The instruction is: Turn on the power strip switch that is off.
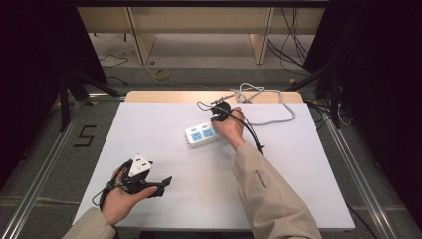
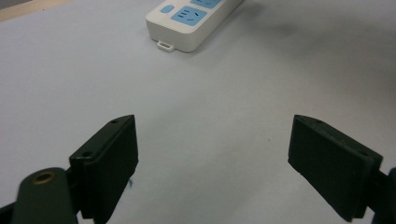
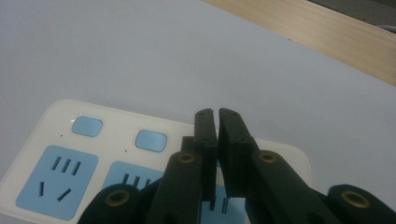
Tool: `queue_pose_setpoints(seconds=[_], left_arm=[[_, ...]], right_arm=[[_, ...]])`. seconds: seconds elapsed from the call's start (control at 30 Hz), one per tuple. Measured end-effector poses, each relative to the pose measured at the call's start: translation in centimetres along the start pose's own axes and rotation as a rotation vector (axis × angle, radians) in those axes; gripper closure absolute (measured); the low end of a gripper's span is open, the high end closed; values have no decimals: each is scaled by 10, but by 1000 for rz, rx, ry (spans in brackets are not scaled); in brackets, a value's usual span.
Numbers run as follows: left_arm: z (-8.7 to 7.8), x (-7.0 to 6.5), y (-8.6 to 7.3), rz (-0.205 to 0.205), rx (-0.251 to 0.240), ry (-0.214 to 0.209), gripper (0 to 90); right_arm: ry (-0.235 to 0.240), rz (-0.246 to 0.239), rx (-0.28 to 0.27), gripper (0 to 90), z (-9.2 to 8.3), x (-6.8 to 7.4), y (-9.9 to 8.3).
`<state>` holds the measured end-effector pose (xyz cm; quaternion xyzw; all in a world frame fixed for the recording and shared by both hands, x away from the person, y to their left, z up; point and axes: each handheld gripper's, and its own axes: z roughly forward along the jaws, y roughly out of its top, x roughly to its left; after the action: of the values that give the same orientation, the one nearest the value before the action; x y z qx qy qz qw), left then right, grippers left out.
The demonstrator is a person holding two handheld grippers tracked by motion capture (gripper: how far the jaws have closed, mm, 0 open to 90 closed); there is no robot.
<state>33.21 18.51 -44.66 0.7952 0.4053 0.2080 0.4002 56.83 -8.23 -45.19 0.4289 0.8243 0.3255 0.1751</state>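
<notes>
Two grippers show in the high view. The left gripper [image 1: 158,185] rests near the desk's [image 1: 298,199] front edge at about 7 o'clock, jaws spread with nothing between them. The right gripper [image 1: 219,115] sits over the far end of the power strip [image 1: 201,134], which lies just past the desk's centre. The strip's long axis runs from 8 o'clock to 2 o'clock, and its grey cable [image 1: 278,112] trails off toward the back edge. The right hand [image 1: 231,128] is plainly the nearer one, right above the strip, while the left is well apart from it.

In the left gripper view, the pads [image 2: 112,163] stand wide apart over bare desk. The power strip [image 2: 191,23] lies ahead at about 12 o'clock, well beyond the jaws, its near end with a small tab facing the camera.

In the right gripper view, the right gripper [image 3: 217,114] has its jaws nearly pressed together, a thin slit left between them and nothing pinched. The power strip [image 3: 84,144] lies directly beneath, its blue switches [image 3: 151,140] at about 10 o'clock from the tips. I judge the next move turns on lowering those tips onto the strip, perhaps onto a switch.
</notes>
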Motion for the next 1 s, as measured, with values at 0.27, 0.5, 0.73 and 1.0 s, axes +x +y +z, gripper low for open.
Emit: queue_pose_setpoints(seconds=[0.27,0.5,0.73,1.0], left_arm=[[0,-1,0,5,4,1,155],[1,-1,0,3,6,2,155],[0,0,-1,2,7,5,155],[1,0,-1,2,10,8,155]], right_arm=[[22,0,-35,722,-17,-4,-12],[53,-10,-51,650,-41,-9,-29],[79,-32,-71,593,-72,-14,-55],[101,-23,-93,510,-110,-22,-87]])
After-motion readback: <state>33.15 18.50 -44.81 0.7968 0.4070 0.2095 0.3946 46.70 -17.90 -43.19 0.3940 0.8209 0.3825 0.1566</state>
